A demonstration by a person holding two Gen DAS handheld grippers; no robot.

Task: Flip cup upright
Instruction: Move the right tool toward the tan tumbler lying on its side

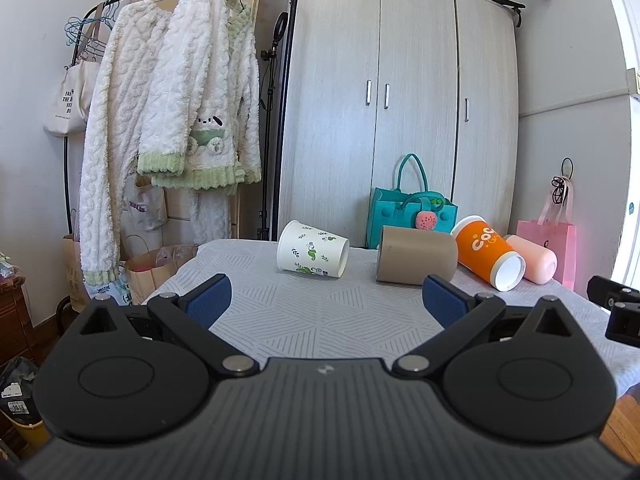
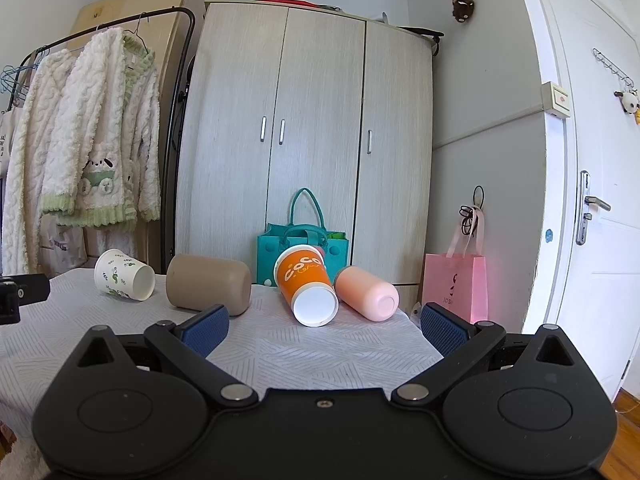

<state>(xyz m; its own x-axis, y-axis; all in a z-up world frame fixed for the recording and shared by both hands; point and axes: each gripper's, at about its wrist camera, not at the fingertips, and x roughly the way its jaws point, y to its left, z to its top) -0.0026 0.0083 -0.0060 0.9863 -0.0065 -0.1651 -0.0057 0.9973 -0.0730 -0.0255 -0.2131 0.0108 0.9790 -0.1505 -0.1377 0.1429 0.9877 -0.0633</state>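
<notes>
Several cups lie on their sides along the far edge of the table: a white cup with green leaf print (image 1: 313, 249) (image 2: 124, 275), a tan cup (image 1: 416, 256) (image 2: 208, 281), an orange cup (image 1: 489, 251) (image 2: 307, 284) and a pink cup (image 1: 532, 258) (image 2: 366, 293). My left gripper (image 1: 326, 300) is open and empty, short of the white and tan cups. My right gripper (image 2: 324, 330) is open and empty, just short of the orange cup. Each gripper's body shows at the edge of the other's view.
The table has a white patterned cloth (image 1: 320, 320) (image 2: 320, 352). Behind it stand a teal bag (image 1: 412, 212) (image 2: 304, 240), a wardrobe (image 1: 400, 100), a clothes rack with robes (image 1: 172, 120) at left and a pink bag (image 2: 456, 284) at right.
</notes>
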